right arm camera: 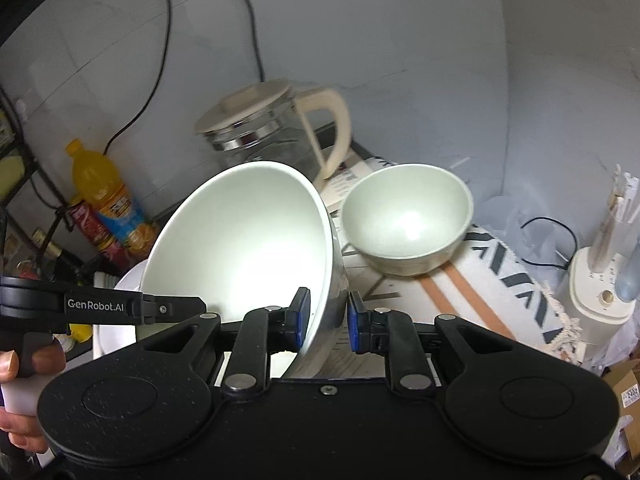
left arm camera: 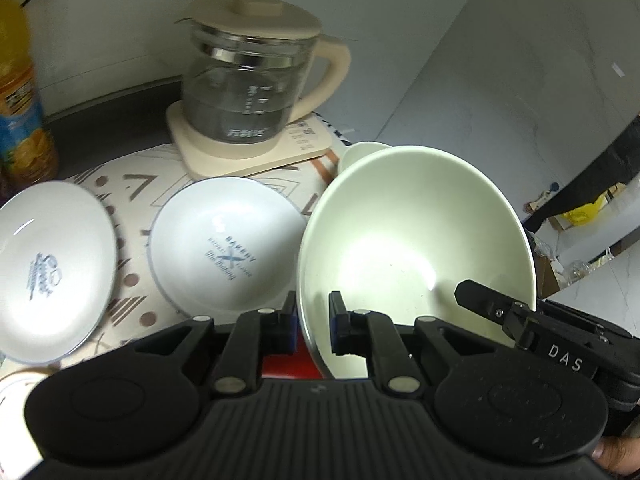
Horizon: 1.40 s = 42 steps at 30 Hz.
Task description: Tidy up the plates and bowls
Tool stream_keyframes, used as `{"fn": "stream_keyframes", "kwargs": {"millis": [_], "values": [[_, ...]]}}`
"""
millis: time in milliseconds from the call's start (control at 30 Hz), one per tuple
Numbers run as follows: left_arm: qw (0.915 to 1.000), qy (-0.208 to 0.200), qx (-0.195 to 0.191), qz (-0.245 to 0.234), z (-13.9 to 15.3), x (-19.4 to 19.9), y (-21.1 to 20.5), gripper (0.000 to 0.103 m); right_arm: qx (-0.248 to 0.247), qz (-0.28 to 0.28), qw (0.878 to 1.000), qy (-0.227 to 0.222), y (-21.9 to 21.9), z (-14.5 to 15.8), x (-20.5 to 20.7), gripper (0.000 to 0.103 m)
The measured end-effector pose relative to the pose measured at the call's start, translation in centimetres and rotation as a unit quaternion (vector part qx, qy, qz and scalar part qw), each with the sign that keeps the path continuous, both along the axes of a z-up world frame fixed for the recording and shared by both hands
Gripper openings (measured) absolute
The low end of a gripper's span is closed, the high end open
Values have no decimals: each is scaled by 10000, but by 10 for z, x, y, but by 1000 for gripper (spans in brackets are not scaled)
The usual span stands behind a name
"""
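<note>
White shallow ceramic plate at centre (left arm camera: 228, 246): blue print "BAKERY"; script line beneath not legible. 
White shallow plate at left (left arm camera: 52, 268): blue script logo, blurred, unreadable. 
Black gripper of the right hand (left arm camera: 568, 356): white letters "DAS". 
Black gripper of the left hand (right arm camera: 96, 306): "GenRobot.AI". 
Clear glass kettle with cream lid (left arm camera: 244, 76): graduation marks and white brand characters, illegible. 
Orange drink bottle (right arm camera: 106, 196): label unreadable.

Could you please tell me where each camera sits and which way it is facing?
Left wrist: on the left tool, facing the glass kettle over two printed plates; its fingers straddle the rim of the large bowl; the right tool shows at right.
Right wrist: on the right tool, facing the small bowl and wall; the left tool and a hand show left.
Shared: the large bowl and kettle.
</note>
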State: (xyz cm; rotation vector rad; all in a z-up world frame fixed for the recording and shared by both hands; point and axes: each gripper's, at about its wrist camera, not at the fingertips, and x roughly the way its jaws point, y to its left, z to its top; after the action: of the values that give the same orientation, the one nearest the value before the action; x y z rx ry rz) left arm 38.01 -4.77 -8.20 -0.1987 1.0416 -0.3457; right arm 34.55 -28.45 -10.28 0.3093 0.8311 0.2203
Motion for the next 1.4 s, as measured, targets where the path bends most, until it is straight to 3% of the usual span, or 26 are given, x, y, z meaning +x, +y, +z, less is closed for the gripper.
{"fn": "stream_keyframes", "kwargs": {"millis": [700, 1067, 1400], "values": [[9979, 536, 108, 355, -25, -48, 53, 15, -106, 862, 9950, 490, 46, -15, -26, 24], [9953, 911, 77, 312, -50, -49, 49, 15, -252, 804, 9935, 765, 48, -42, -25, 19], [9935, 1034, 202, 429, -62, -46, 49, 15, -498, 850, 9925, 718, 56, -52, -17, 15]]}}
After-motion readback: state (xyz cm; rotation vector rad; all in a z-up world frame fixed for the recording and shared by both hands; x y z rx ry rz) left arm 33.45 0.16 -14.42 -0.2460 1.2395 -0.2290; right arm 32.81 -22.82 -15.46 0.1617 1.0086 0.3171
